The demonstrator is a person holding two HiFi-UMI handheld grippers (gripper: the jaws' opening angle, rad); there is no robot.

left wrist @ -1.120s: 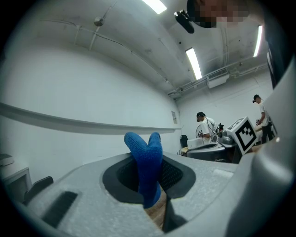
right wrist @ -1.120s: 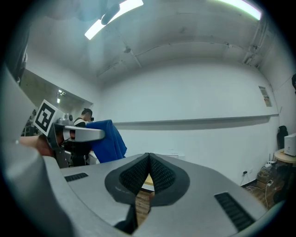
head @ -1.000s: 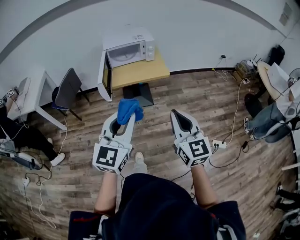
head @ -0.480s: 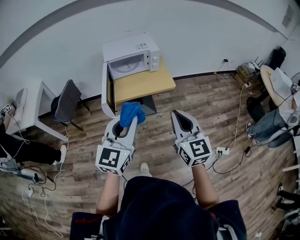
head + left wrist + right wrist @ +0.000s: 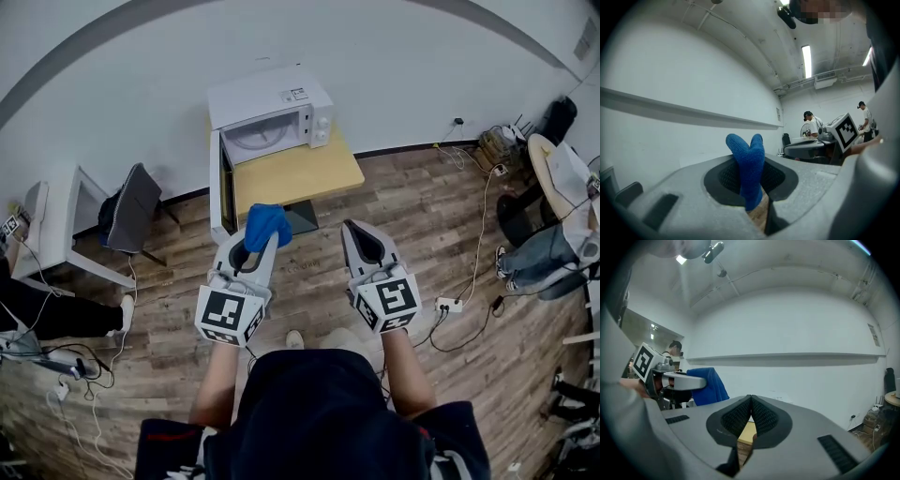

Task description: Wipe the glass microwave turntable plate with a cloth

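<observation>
White microwave [image 5: 272, 98], door open, on wooden table [image 5: 300, 173]; grey chair [image 5: 133, 206] left of table, white desk [image 5: 58, 223] farther left, power strip [image 5: 448, 305] on floor to table's right.

I see the blue cloth [image 5: 266, 223] bunched upright, pinched in my left tool [image 5: 260, 244]. The glass plate [image 5: 265, 138] seems to lie flat inside the open microwave [image 5: 281, 94] on the table [image 5: 305, 173].

The lower end of the cloth [image 5: 749, 164] is hidden between the jaws of the left gripper [image 5: 255, 246]. What lies inside the open microwave [image 5: 272, 112] is too small to tell. The picture's edges cut off a seated person [image 5: 539, 248] at right and another person [image 5: 37, 309] at left.
</observation>
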